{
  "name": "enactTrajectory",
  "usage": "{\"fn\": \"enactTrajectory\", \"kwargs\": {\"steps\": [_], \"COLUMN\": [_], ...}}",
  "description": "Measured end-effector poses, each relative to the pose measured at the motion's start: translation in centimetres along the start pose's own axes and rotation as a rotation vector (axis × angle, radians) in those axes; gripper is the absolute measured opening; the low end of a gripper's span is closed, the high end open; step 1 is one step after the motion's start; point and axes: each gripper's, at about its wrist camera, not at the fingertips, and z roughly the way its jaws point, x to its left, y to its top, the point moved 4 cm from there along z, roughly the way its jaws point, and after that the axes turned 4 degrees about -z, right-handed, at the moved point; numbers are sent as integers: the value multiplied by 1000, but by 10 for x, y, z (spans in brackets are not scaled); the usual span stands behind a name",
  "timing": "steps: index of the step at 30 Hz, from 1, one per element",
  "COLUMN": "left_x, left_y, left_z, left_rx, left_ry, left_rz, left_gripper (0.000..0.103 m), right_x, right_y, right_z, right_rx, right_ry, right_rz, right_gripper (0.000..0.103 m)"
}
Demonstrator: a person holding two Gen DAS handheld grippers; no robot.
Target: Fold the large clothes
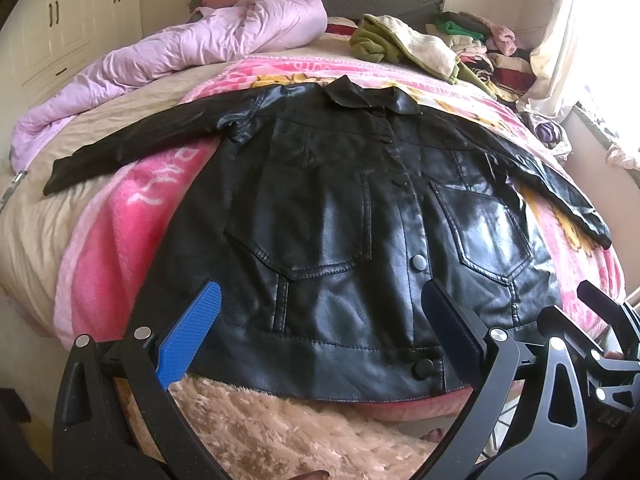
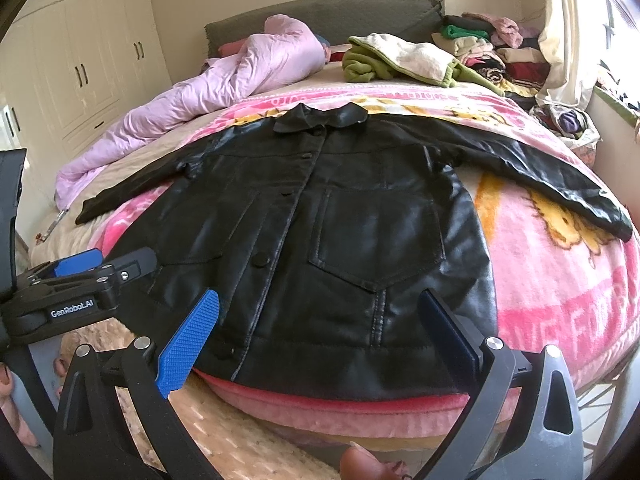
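A black leather jacket lies flat, front up and buttoned, on a pink blanket on the bed. Both sleeves stretch out sideways and the collar points away from me. My left gripper is open above the hem near the jacket's left side, with nothing between its blue pads. My right gripper is open above the hem at the right half, also holding nothing. The left gripper also shows at the left edge of the right wrist view.
A lilac quilt is bunched at the bed's far left. A green and cream garment and a pile of folded clothes lie at the far right. Fluffy beige fabric hangs below the bed edge.
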Motion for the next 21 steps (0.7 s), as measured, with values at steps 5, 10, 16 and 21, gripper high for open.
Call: {"fn": "enactTrajectory", "kwargs": {"steps": [5, 10, 16, 21], "left_x": [6, 13, 21, 23], "left_y": [8, 22, 45, 70], "left_z": [3, 6, 12, 19], "left_rx": [0, 1, -5, -8], "left_ry": [-3, -7, 5, 2], "left_rz": [-3, -5, -14, -16], "left_gripper": [94, 94, 94, 94], "right_x": [6, 11, 14, 11], "right_y": [10, 24, 53, 80], "right_z": [3, 7, 15, 18], "right_rx": [-1, -3, -17, -43], "right_ry": [13, 12, 19, 16], "right_rz": [-5, -10, -1, 11], "right_gripper": [99, 99, 99, 99]}}
